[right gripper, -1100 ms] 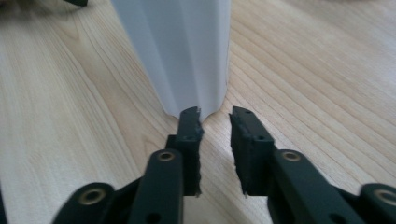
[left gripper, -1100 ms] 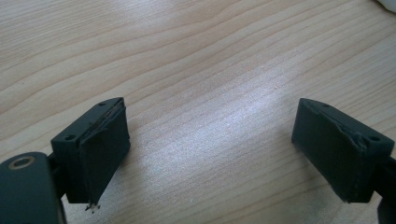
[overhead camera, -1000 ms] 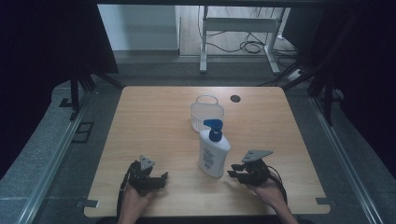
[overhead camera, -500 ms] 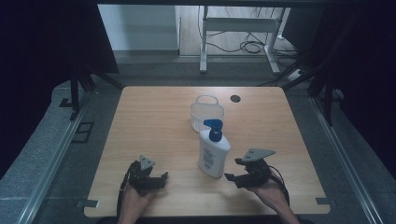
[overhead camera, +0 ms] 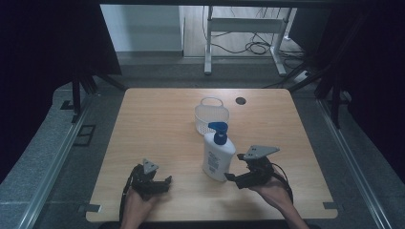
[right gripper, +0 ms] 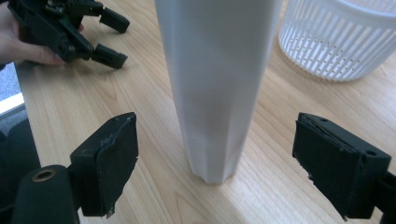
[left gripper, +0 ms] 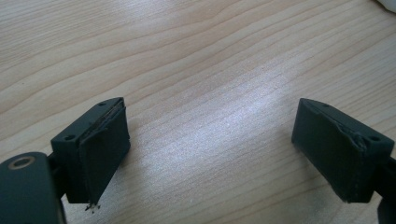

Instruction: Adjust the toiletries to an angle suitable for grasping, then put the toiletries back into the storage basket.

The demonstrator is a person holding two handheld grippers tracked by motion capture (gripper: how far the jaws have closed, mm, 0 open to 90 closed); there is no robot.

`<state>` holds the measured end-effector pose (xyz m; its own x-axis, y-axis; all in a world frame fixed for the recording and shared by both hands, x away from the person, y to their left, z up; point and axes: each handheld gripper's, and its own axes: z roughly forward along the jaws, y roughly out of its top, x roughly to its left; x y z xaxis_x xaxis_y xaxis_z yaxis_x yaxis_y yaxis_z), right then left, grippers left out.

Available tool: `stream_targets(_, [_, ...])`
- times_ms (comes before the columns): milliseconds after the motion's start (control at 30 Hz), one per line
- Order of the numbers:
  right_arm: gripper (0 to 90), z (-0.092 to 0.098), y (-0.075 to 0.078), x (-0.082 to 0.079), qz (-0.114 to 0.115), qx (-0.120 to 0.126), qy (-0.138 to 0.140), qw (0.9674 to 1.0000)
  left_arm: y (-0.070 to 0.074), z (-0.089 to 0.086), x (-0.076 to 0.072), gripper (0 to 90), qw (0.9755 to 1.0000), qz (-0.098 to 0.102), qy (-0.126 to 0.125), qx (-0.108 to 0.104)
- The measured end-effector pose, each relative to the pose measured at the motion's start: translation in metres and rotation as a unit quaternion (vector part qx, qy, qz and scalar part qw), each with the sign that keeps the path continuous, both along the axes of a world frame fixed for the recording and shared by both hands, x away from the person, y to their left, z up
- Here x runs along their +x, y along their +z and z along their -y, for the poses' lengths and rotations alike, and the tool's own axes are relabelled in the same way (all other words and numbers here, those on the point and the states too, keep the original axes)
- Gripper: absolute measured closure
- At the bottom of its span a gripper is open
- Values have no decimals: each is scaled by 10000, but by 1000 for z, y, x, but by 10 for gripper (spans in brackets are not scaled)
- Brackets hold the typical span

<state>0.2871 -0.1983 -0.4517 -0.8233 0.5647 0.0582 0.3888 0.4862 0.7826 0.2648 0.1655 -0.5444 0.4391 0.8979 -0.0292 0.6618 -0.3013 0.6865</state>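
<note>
The high view is dim and bluish with black surrounds, while both gripper views are brighter, a soft sheen glaring off the table (left gripper: pixel 224 135) and near edges blurring.

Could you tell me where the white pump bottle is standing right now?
In the high view, the pump bottle stands upright just in front of the basket, left of the right gripper.

We hold two black grippers, the left gripper (overhead camera: pixel 165 183) and right gripper (overhead camera: pixel 231 180). Each carries a grey three-cornered plate, square dark pads with frayed edges, and a trailing black cable.
</note>
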Motion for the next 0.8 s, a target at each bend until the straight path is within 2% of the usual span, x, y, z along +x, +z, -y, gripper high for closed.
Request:
stream_targets(300, [141,-12,7,9,14,62,-21,10000,0,0,0,109,10000,-1,-2,4])
stream_targets(800, [140,-27,16,21,162,127,-18,9998,0,0,0,109,10000,1,0,-1])
